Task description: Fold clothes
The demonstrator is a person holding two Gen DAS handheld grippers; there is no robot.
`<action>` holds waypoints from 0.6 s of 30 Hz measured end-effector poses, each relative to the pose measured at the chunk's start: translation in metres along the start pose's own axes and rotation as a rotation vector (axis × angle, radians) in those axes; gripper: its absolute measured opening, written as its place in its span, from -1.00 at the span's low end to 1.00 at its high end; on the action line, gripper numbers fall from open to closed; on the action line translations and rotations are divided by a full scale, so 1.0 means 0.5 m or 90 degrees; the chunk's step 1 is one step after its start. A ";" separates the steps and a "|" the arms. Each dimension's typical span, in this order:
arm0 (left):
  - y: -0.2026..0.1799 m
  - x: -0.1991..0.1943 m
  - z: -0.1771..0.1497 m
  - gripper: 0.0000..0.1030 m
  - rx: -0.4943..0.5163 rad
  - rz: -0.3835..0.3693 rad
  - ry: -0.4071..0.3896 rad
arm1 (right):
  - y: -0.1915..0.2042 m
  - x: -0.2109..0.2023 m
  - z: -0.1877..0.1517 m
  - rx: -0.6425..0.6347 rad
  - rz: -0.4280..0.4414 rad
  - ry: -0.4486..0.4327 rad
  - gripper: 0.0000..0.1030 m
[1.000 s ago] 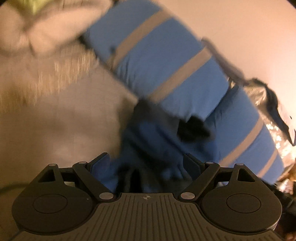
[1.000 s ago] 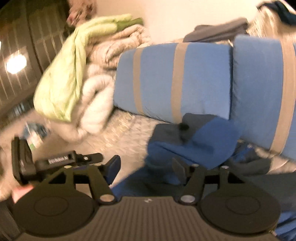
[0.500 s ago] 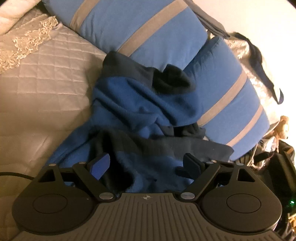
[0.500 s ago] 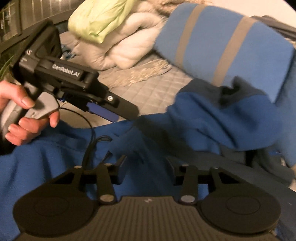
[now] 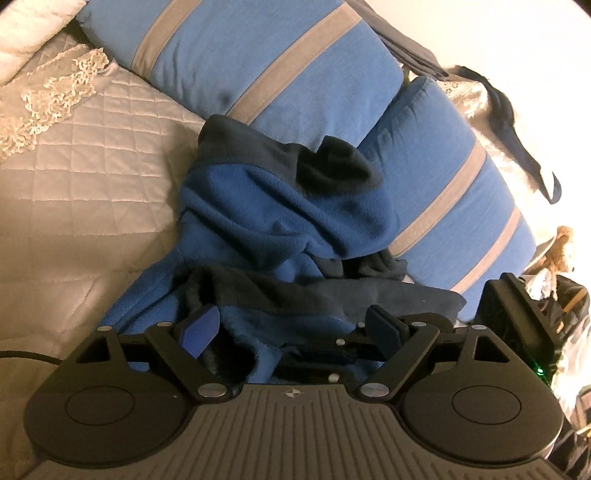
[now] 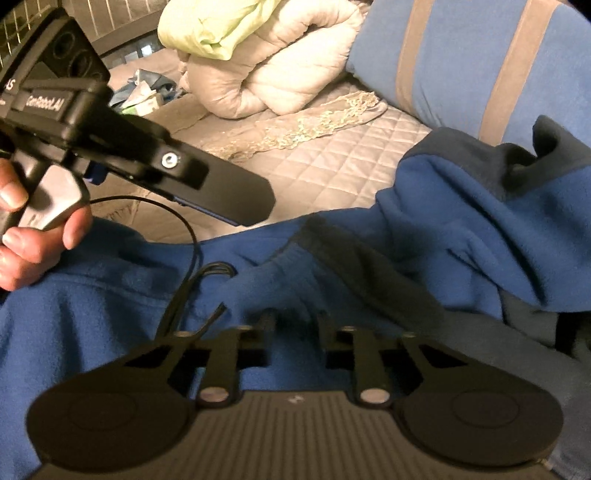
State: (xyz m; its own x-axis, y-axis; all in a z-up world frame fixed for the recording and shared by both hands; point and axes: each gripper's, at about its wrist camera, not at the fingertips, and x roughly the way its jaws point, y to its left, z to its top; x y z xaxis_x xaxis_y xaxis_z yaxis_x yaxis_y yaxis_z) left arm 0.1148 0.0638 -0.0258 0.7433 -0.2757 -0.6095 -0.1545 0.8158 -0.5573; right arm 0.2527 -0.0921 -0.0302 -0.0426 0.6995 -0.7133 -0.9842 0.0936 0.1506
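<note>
You are working over a bed whose cover is a pale quilted bedspread (image 5: 85,206) stitched in small diamonds, with a strip of cream lace (image 6: 306,129) lying across it near the pillows. Two blue cushions with grey stripes (image 5: 258,62) lean along the far edge, against a plain light wall. Toward the foot of the bed sits a rolled beige duvet (image 6: 273,70) with a lime-green cloth (image 6: 214,26) on top of it, and behind that some clutter that is too blurred to name.

The blue fleece garment (image 5: 280,218), trimmed in dark navy, lies crumpled on the bedspread, its upper part bunched against the cushions and the rest spread toward you.

Your left tool (image 5: 291,328) stands wide apart just above the near folds of the fleece; its blue pad (image 5: 201,328) sits beside a dark edge of the cloth but does not press on it, so it holds nothing. In the right wrist view your left hand (image 6: 33,236) grips that tool's handle, a thin black cable (image 6: 184,225) looping down from it onto the garment.

Your right tool (image 6: 295,317) has just been closing, and its fingers now pinch a raised fold of the blue fleece between them, low against the fabric.
</note>
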 end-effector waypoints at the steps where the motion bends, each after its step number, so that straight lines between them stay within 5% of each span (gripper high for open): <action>1: 0.000 0.000 0.000 0.69 0.000 0.000 0.000 | 0.003 -0.002 0.000 -0.004 -0.004 -0.002 -0.84; 10: 0.002 -0.002 -0.001 0.69 -0.004 0.003 -0.005 | -0.035 -0.088 0.012 0.067 -0.118 -0.093 -0.88; 18: -0.004 0.003 0.000 0.69 0.007 0.022 0.008 | -0.133 -0.309 -0.021 0.216 -0.380 -0.245 -0.89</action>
State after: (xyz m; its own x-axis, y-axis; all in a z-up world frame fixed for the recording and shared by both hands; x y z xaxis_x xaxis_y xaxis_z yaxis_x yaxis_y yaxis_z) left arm 0.1162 0.0619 -0.0257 0.7294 -0.2543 -0.6351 -0.1724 0.8300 -0.5304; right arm 0.3230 -0.2140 0.0629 0.6001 0.6536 -0.4612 -0.7131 0.6983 0.0617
